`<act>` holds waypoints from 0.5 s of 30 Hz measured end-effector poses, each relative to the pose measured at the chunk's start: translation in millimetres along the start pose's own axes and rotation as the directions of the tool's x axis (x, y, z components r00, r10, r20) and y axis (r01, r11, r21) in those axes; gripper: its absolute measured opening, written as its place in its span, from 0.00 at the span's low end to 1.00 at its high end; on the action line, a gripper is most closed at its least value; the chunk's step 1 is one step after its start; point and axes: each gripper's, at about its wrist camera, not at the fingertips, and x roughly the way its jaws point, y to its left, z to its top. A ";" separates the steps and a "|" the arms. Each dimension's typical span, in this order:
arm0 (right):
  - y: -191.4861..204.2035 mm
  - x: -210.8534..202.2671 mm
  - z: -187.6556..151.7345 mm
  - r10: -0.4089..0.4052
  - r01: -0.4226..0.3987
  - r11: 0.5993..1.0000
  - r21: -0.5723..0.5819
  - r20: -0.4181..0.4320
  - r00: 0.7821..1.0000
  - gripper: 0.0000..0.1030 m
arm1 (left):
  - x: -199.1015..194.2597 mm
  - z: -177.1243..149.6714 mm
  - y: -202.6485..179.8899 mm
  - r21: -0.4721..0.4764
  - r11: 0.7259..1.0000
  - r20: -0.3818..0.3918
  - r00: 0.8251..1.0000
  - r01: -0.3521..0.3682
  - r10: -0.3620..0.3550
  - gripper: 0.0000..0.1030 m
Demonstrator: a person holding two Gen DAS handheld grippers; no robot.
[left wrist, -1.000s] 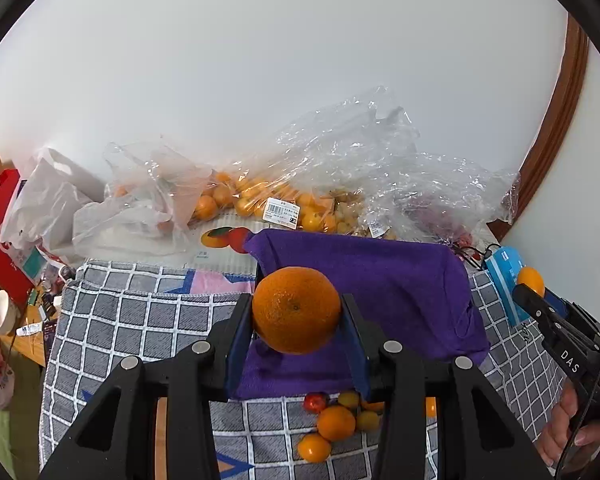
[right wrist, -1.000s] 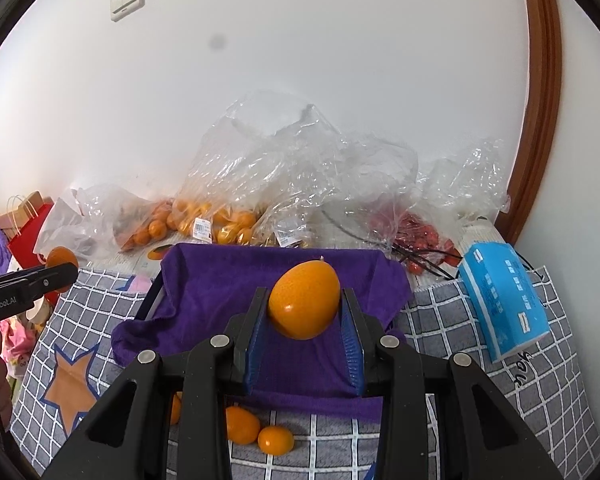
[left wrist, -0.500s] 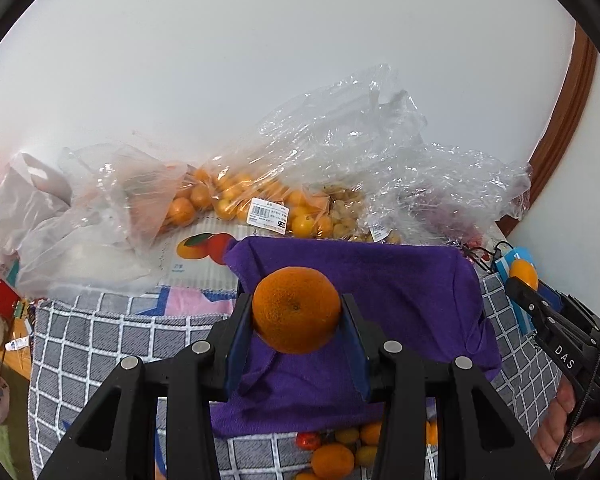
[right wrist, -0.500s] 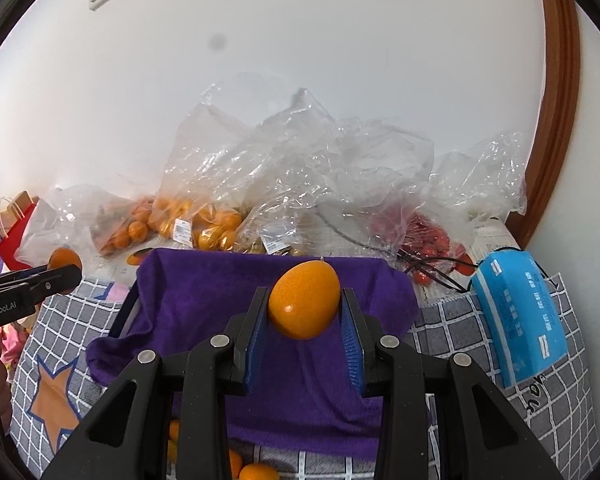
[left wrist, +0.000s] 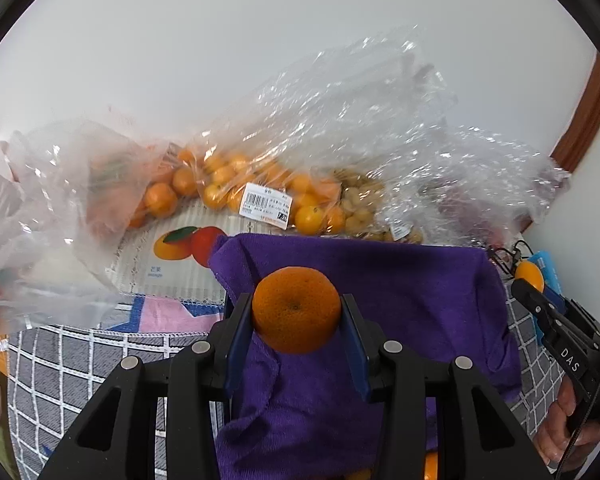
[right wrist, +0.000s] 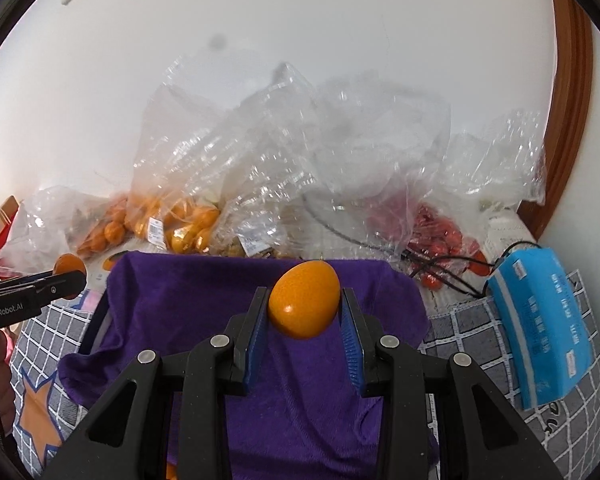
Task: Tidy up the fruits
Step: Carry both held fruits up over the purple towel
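Observation:
My left gripper (left wrist: pixel 296 312) is shut on a round rough-skinned orange (left wrist: pixel 296 310), held above the purple cloth (left wrist: pixel 400 280) that drapes a basket. My right gripper (right wrist: pixel 304 306) is shut on a smooth oval orange fruit (right wrist: pixel 304 300), held above the same purple cloth (right wrist: pixel 188 292). The right gripper with its fruit (left wrist: pixel 530 274) shows at the right edge of the left wrist view. The left gripper with its orange (right wrist: pixel 70 266) shows at the left edge of the right wrist view.
Clear plastic bags of oranges (left wrist: pixel 236 188), small yellow fruits (left wrist: pixel 360 204) and red fruits (right wrist: pixel 436 236) lie along the white wall behind the cloth. A mango-print box (left wrist: pixel 176 256) lies left. A blue tissue pack (right wrist: pixel 540 320) lies right on the checked tablecloth (right wrist: pixel 460 328).
Both grippers have moved forward and up over the purple cloth toward the bags, each keeping its fruit. The loose fruits in front of the cloth have dropped almost out of view.

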 end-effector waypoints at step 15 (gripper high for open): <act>-11.7 61.9 -18.2 0.000 0.001 1.000 0.009 -0.132 0.991 0.34 | 62.8 -5.8 -2.5 0.013 1.000 -0.102 0.995 0.015 -0.014 0.39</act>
